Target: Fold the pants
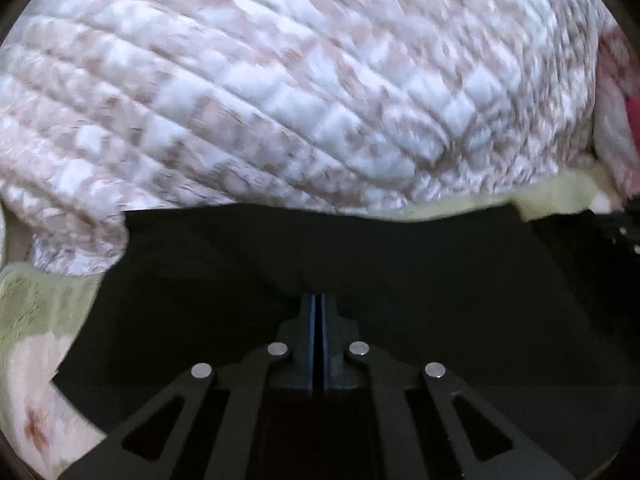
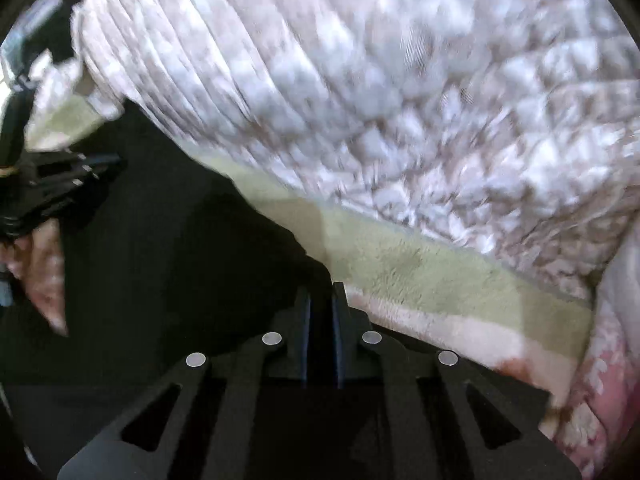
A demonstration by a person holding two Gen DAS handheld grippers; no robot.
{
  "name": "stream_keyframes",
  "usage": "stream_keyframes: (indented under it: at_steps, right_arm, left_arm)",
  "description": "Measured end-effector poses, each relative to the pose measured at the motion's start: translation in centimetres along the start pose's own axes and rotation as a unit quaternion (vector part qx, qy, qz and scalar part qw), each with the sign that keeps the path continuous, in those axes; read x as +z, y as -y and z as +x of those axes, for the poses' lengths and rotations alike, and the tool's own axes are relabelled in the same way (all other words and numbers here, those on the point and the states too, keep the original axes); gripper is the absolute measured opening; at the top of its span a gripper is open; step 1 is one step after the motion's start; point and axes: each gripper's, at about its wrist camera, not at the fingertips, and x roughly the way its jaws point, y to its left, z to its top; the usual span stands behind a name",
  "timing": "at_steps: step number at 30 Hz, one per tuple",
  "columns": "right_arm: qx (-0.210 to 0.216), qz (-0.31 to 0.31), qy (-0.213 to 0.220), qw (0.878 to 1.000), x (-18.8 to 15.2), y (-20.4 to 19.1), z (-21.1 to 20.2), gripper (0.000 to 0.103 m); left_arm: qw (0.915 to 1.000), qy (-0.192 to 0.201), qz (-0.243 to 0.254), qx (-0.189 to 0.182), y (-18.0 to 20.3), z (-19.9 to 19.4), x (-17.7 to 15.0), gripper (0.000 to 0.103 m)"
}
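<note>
- A quilted white-and-pink bedspread [image 1: 280, 80] fills the background, blurred.
- A fuzzy green-and-cream blanket [image 2: 420, 280] lies along its edge.
- The black pants [image 1: 360, 260] spread over that blanket, beneath both grippers.
- The left gripper [image 1: 319, 304] is clenched, tips on the dark cloth.
- The right gripper [image 2: 321, 296] is nearly closed at the pants' edge; whether it pinches fabric, I cannot tell.

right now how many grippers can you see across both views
2: the left gripper, shut over the black pants; the right gripper, shut at the pants' edge. The left also shows at the right view's left edge.
</note>
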Motion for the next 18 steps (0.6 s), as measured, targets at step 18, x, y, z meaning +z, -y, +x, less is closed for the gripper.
stream_keyframes:
  at_steps: [18]
  right_arm:
    - [0.078,0.149,-0.035,0.985,-22.2,-10.9,-13.3,0.024]
  left_arm:
    - [0.9903,-0.008,-0.107,-0.088,-1.9,-17.6,-20.2,0.004]
